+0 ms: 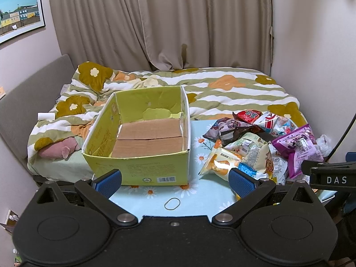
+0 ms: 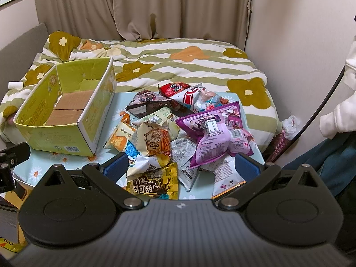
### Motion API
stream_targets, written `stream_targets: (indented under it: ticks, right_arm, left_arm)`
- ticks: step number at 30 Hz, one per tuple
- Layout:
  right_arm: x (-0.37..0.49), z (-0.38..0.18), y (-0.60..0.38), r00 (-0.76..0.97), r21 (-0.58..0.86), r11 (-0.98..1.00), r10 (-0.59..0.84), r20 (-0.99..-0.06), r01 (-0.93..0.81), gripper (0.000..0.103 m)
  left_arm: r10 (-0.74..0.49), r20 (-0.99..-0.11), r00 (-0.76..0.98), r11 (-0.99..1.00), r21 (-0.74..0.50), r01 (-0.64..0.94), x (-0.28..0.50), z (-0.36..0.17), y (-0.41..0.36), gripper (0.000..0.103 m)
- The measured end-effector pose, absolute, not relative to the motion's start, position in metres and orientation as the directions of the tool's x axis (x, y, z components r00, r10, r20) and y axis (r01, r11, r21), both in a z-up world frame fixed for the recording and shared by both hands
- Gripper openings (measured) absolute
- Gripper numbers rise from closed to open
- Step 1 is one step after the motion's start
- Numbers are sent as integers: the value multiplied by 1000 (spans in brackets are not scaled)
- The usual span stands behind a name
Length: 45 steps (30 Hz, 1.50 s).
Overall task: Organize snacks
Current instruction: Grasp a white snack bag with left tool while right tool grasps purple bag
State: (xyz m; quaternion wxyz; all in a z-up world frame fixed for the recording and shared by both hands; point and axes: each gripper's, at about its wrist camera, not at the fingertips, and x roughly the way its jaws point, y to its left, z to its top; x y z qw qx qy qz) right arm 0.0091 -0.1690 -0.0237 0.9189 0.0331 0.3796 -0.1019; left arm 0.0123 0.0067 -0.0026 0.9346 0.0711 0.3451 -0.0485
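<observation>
An empty green cardboard box (image 1: 142, 169) stands on a table with a light blue daisy cloth (image 1: 200, 200); it also shows in the right wrist view (image 2: 55, 138) at the left. A pile of snack packets (image 1: 255, 142) lies to the right of the box, with a purple bag (image 2: 213, 133), a yellow Pillows packet (image 2: 153, 184) and a dark brown bag (image 2: 149, 104). My left gripper (image 1: 175, 180) is open and empty in front of the box. My right gripper (image 2: 181, 166) is open and empty over the near edge of the pile.
A rubber band (image 1: 171, 203) lies on the cloth near the left gripper. A bed with a flowered quilt (image 1: 222, 89) is behind the table, with curtains (image 1: 178, 22) beyond. A person's sleeve (image 2: 340, 111) and a cable are at the right.
</observation>
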Motion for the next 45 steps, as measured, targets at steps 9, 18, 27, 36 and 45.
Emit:
stream_targets:
  ticks: [9, 18, 27, 36, 45]
  right_arm:
    - [16, -33, -171, 674, -2, 963, -191, -714, 271, 103]
    - [1, -30, -206, 664, -42, 946, -257, -702, 322, 103]
    - [33, -48, -265, 667, -19, 978, -156, -729, 209, 103]
    - [93, -82, -303, 638, 73, 996, 20, -770, 57, 103]
    - [127, -107, -321, 579, 139, 990, 122, -806, -15, 103]
  left_arm:
    - [-112, -661, 742, 967, 99, 235, 28, -4, 4, 103]
    - [-287, -706, 647, 920, -14, 392, 53, -23, -18, 103]
    - [-303, -705, 641, 902, 5, 432, 77, -54, -77, 103]
    - [-258, -745, 615, 889, 67, 453, 110, -96, -137, 101]
    - [-186, -791, 582, 897, 106, 430, 132, -133, -160, 91]
